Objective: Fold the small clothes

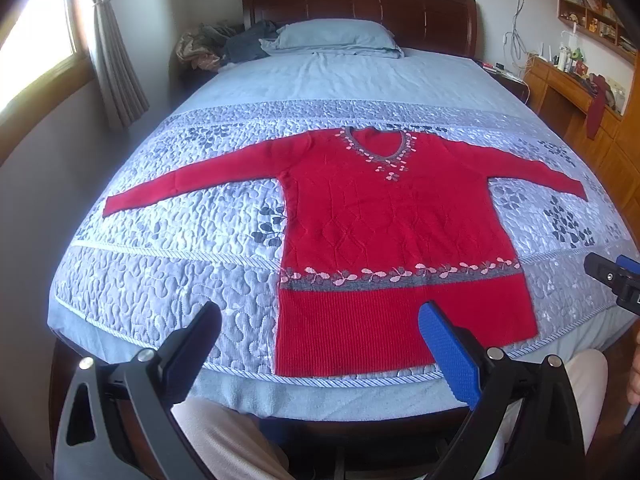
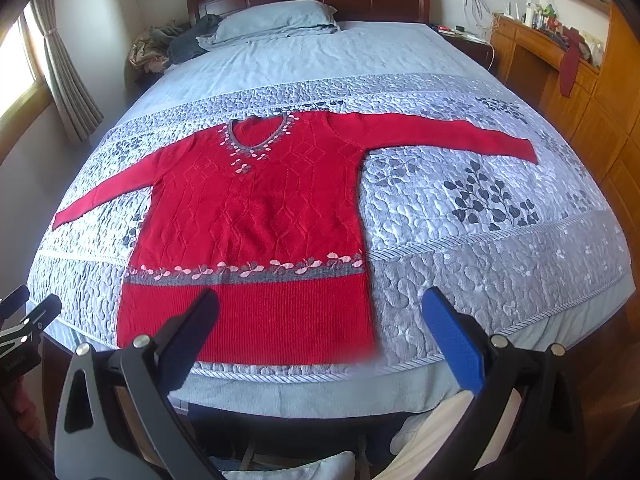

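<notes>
A red knitted sweater (image 1: 384,216) (image 2: 256,216) lies flat, front up, on the quilted bed, both sleeves spread out sideways and its ribbed hem near the foot edge. It has a grey V-neck and a grey band with pink flowers above the hem. My left gripper (image 1: 320,320) hovers open above the hem's left corner, with nothing between its fingers. My right gripper (image 2: 320,312) hovers open above the hem's right corner, also holding nothing. The right gripper's tip (image 1: 612,280) shows at the right edge of the left wrist view; the left gripper's tip (image 2: 28,316) shows at the left edge of the right wrist view.
The bed (image 1: 160,280) has a grey-blue quilt, a pillow (image 1: 332,36) and a heap of clothes (image 1: 224,44) at the headboard. A window with a curtain (image 1: 112,60) is on the left, a wooden desk with shelves (image 1: 580,92) on the right. A person's legs (image 1: 224,440) are below the grippers.
</notes>
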